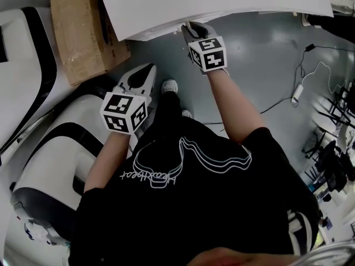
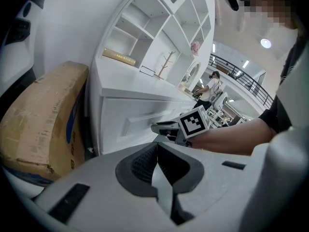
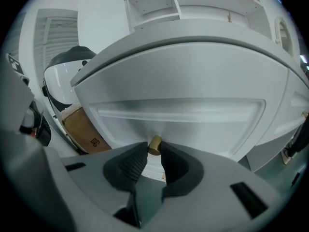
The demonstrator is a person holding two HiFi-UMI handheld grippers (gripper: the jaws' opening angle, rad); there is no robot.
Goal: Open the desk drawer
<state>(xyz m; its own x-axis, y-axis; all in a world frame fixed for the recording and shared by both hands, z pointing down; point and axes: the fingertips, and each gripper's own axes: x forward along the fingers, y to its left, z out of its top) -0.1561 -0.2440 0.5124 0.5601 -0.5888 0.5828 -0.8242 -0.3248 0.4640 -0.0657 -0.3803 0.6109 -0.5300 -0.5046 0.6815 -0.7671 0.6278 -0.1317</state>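
The white desk drawer front point(image 3: 193, 115) fills the right gripper view, with a small brass knob point(image 3: 155, 145) at its lower middle. My right gripper point(image 3: 153, 151) is shut on that knob, one pad pressing each side. In the head view the right gripper point(image 1: 190, 27) reaches under the white desk top's point(image 1: 222, 4) front edge. The left gripper view shows the same drawer front point(image 2: 130, 122) and the right gripper point(image 2: 166, 128) at it. My left gripper point(image 2: 157, 148) is shut with nothing between its pads. It hangs low and left of the desk point(image 1: 143, 75).
A brown cardboard box point(image 1: 83, 32) leans against the desk's left side point(image 2: 43, 124). A white and black chair point(image 1: 50, 148) stands at the left. A white shelf unit point(image 2: 159, 28) sits on the desk. Cables point(image 1: 302, 87) lie on the grey floor to the right.
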